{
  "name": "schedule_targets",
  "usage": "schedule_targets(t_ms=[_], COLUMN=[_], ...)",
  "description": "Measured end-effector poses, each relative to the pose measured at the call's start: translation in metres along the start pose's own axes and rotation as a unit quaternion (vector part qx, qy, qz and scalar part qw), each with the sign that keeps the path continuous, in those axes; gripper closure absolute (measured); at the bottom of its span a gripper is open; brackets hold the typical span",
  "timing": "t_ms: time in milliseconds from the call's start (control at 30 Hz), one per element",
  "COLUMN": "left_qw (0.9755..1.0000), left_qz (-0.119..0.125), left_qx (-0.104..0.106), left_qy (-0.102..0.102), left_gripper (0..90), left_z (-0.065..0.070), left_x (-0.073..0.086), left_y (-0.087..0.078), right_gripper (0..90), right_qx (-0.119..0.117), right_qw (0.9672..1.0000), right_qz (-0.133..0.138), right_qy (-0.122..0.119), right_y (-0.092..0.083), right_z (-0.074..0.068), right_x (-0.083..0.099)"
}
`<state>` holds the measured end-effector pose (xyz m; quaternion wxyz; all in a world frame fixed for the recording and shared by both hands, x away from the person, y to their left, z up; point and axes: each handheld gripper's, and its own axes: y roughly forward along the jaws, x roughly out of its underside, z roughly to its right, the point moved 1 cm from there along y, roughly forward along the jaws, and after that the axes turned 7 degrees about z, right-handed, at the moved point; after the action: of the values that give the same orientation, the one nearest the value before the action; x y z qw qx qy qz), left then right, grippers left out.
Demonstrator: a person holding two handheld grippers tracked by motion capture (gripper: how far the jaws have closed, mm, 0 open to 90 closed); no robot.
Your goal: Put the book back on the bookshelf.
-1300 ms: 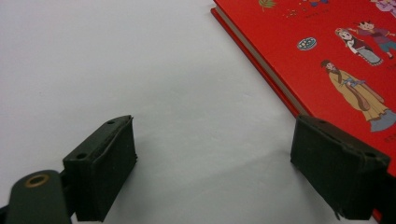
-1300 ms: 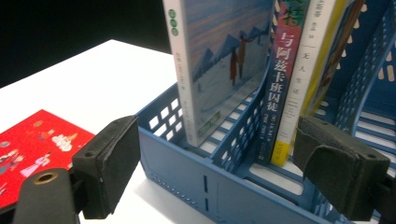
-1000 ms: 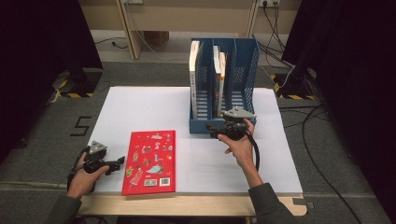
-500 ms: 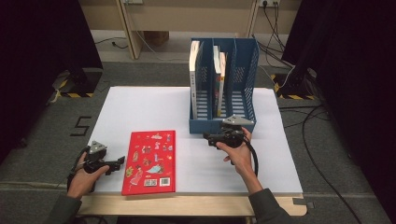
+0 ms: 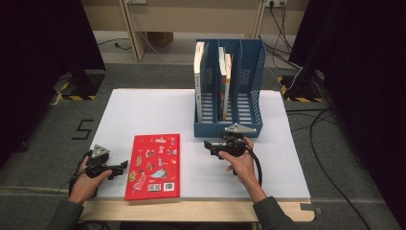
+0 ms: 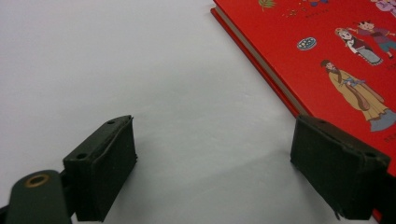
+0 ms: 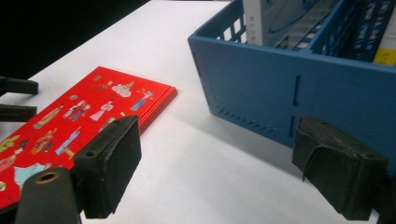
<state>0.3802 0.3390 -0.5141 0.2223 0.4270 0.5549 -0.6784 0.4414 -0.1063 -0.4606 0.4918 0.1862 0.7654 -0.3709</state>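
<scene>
A red picture book (image 5: pixel 154 165) lies flat on the white table (image 5: pixel 153 110) near the front edge. My left gripper (image 5: pixel 122 166) rests just left of the book (image 6: pixel 327 60), open, its right jaw at the book's edge and bare table between the jaws. My right gripper (image 5: pixel 208 146) hovers in front of the blue file rack (image 5: pixel 229 86), pointing left toward the book (image 7: pixel 88 116), open and empty. The rack (image 7: pixel 289 88) holds upright books (image 5: pixel 199 72) in its left and middle slots.
The rack's right slot looks empty. Bare table stretches behind the red book and right of the right hand. A cable trails from the right gripper (image 5: pixel 257 165). Dark curtains and floor cables surround the table.
My right gripper has drawn back from the rack front toward me and to the left, lowering toward the table. The left gripper and the red book have stayed put.
</scene>
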Motion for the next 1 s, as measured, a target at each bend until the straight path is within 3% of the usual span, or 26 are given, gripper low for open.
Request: schedule_targets(t_ms=[267, 600, 1000], left_qw=[1.0000, 0.9996, 0.9990], left_qz=[0.002, -0.007, -0.019], left_qx=[0.004, 0.026, 0.034], left_qy=[0.000, 0.012, 0.022], left_gripper=[13.7, 14.5, 15.4], left_z=[0.000, 0.005, 0.012], left_x=[0.000, 0.001, 0.002], left_y=[-0.001, -0.005, -0.009], right_gripper=[17.0, 17.2, 17.4], right_qx=[-0.008, -0.016, -0.031], right_qw=[0.9999, 0.9998, 0.9991], right_qz=[-0.007, -0.015, -0.028], right_qy=[-0.004, 0.003, 0.002], right_y=[0.007, 0.017, 0.030], right_z=[-0.008, -0.017, -0.030], right_x=[0.004, 0.010, 0.016])
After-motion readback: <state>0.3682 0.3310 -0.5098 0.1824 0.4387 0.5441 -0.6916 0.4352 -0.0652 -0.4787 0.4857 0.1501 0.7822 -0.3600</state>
